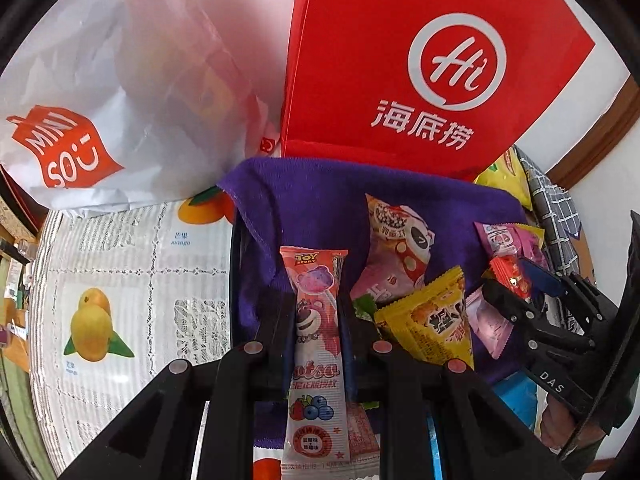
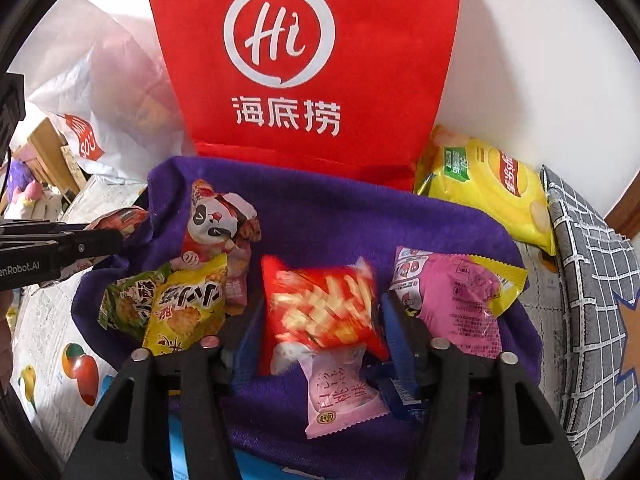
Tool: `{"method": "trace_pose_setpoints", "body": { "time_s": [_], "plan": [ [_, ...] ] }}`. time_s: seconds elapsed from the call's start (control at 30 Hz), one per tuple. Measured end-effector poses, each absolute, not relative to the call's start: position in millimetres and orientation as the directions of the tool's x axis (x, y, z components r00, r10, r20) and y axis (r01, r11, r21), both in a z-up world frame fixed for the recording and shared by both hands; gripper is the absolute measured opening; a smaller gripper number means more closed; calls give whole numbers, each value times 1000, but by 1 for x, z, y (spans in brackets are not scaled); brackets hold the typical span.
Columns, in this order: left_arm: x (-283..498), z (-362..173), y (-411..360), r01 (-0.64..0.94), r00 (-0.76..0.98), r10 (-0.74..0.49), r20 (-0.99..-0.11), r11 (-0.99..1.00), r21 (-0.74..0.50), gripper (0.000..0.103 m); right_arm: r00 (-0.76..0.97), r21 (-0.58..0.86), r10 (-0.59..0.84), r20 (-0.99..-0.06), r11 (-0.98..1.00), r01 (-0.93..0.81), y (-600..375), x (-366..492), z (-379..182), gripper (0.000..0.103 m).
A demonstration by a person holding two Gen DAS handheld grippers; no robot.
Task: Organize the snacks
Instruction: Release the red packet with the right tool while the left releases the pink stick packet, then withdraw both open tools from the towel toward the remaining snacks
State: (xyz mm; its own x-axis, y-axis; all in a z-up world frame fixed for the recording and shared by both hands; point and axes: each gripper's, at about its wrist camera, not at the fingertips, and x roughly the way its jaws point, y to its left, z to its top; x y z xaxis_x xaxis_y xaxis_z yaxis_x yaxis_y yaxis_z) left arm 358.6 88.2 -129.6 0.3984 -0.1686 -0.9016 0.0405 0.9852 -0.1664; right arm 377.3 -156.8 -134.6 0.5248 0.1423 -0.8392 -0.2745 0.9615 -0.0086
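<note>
My left gripper is shut on a long pink Toy Story lollipop packet, held above the purple cloth. My right gripper holds a red snack packet, blurred by motion, over the cloth; in the left wrist view the right gripper shows it pinched between the fingers. On the cloth lie a panda packet, a yellow triangular packet, a green packet, a pink packet and a small pink packet.
A red Haidilao bag stands behind the cloth. A white Miniso bag lies to its left. A yellow chips bag and a grey checked cushion sit at right. A fruit-print tablecloth covers the table.
</note>
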Motion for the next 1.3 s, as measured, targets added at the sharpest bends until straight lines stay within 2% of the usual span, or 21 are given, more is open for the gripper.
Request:
{"method": "trace_pose_setpoints", "body": {
  "time_s": [0.03,0.13,0.6,0.7,0.77,0.87,1.1,1.3],
  "plan": [
    [359,-130,88,40,395,-168,-903,985,-166,19,527,-7,144,-838,961,-275,-157,377,-133,58],
    [360,-133,86,40,385,-166,-908,986,-164,20,532,-16,141,-835,960,-278,-157,375,-127,68],
    [363,-142,73,51,365,-157,-918,988,-148,21,618,-34,145,-772,963,-269,-155,357,-88,80],
    [362,-138,67,75,380,-164,-910,986,-146,29,627,-32,136,-767,968,-249,-156,354,-83,80],
    [359,-130,63,95,406,-146,-902,989,-117,47,631,-17,130,-765,975,-223,-160,353,-78,81],
    [354,-117,60,117,448,-160,-880,986,-120,58,639,-7,121,-759,981,-194,-165,348,-72,83],
    [337,-86,60,130,534,-174,-827,984,-123,61,655,-37,42,-755,994,-106,-181,319,-61,83],
    [310,-51,50,177,620,-202,-758,977,-117,61,677,-11,69,-732,993,-113,-195,275,-52,83]
  ]
}}
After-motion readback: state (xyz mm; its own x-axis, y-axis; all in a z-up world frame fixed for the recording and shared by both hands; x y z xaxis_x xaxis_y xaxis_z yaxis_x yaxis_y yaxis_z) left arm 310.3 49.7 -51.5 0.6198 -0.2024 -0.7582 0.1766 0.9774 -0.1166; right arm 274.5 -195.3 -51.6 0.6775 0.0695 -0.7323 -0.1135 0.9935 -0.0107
